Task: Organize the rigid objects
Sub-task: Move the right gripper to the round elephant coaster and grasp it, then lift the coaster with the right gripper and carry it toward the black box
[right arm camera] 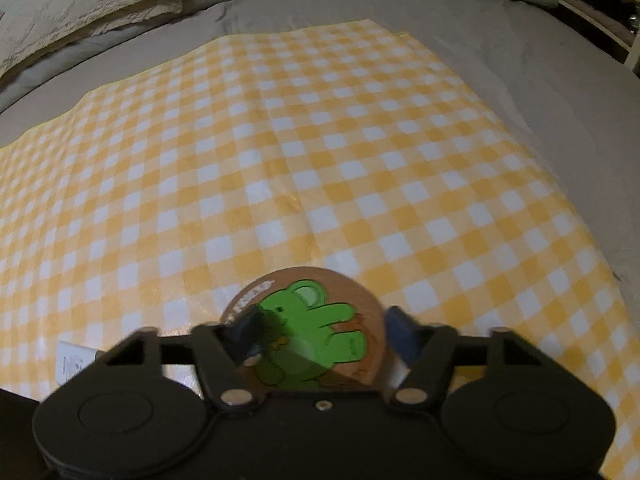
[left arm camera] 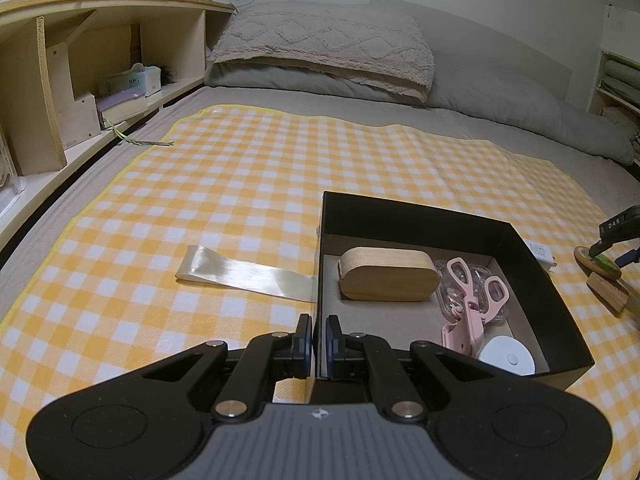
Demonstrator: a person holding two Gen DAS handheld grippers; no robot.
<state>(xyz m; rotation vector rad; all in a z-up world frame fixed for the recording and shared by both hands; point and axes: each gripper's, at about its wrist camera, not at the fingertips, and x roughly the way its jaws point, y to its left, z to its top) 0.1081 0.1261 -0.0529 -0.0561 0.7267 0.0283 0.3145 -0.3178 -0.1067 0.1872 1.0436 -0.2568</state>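
Observation:
A black open box (left arm camera: 532,280) sits on a yellow checked mat (left arm camera: 240,184). It holds a wooden oval case (left arm camera: 386,280), pink scissors (left arm camera: 476,300), a clear plastic item and a white round disc (left arm camera: 506,358). My left gripper (left arm camera: 318,344) is shut on the box's near left wall. My right gripper (right arm camera: 316,336) is shut on a round wooden coaster with a green bear (right arm camera: 316,328), held above the mat. The coaster also shows at the far right of the left wrist view (left arm camera: 596,262), above a wooden block (left arm camera: 608,290).
A strip of clear tape (left arm camera: 244,272) lies on the mat left of the box. A white charger (left arm camera: 540,252) lies behind the box's right wall. Pillows (left arm camera: 320,48) are at the bed head. A wooden shelf (left arm camera: 80,80) runs along the left.

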